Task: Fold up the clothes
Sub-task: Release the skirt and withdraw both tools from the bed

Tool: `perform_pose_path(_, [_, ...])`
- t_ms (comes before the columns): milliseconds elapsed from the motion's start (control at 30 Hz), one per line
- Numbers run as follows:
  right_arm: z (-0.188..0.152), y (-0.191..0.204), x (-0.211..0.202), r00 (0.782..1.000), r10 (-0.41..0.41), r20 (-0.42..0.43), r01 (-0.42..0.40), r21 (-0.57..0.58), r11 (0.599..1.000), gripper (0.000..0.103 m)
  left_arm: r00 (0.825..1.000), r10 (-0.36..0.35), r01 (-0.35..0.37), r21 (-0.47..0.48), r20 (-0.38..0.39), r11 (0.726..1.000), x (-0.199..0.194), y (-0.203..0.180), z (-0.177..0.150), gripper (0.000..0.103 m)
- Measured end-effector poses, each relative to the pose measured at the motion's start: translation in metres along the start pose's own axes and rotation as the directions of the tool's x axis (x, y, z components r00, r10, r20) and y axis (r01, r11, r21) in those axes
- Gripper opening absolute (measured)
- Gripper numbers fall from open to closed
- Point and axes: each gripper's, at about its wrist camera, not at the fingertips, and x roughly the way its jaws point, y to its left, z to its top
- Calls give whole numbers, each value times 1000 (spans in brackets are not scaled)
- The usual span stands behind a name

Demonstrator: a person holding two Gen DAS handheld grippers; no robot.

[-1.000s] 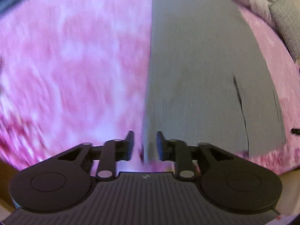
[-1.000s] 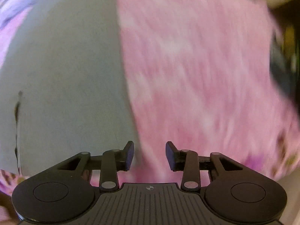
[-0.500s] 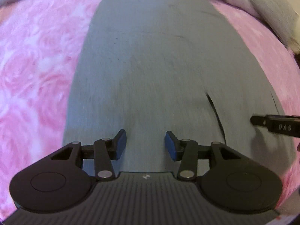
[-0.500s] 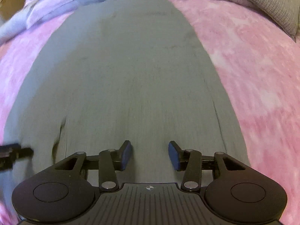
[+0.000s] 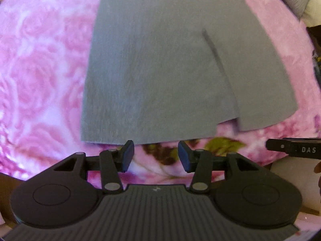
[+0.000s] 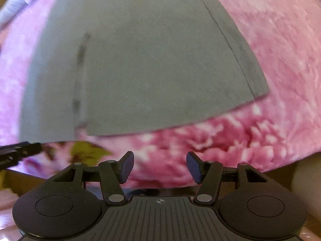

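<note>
A grey garment [image 5: 164, 70] lies flat on a pink floral blanket [image 5: 40, 70], filling the upper middle of both wrist views, its hem just above the fingertips. The left hand-held gripper [image 5: 154, 156] has its jaws apart over the blanket with nothing between them. The right hand-held gripper [image 6: 159, 165] has just been opening; its jaws stand wide and empty below the hem.

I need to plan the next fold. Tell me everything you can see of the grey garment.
The grey garment is plain, soft-looking knit fabric lying flat and smooth on the pink floral blanket. Its near hem is split by a slit, one panel overlapping the other; a seam runs along one side. Neither gripper touches it.
</note>
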Motion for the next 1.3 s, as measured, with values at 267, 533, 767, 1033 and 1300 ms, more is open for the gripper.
perform_pose_path(267, [3, 28, -100, 990, 68, 127, -53, -115, 992, 55, 977, 24, -28, 14, 213, 1000, -115, -40, -2, 53])
perform_pose_path(533, [-45, 19, -205, 969, 70, 237, -30, -170, 985, 56, 944, 46, -42, -18, 325, 999, -203, -93, -44, 63])
perform_pose_path(767, [-104, 6, -257, 962, 129, 243, -71, -234, 970, 57, 929, 56, -51, -23, 366, 998, -257, -135, -104, 65])
perform_pose_path(1033, [-137, 4, -294, 939, 133, 318, -36, -293, 956, 59, 907, 87, -90, -14, 411, 996, -294, -157, -142, 75])
perform_pose_path(1300, [-161, -5, -295, 947, 101, 305, -11, -285, 959, 64, 922, 107, -111, -12, 371, 994, -286, -169, -163, 75])
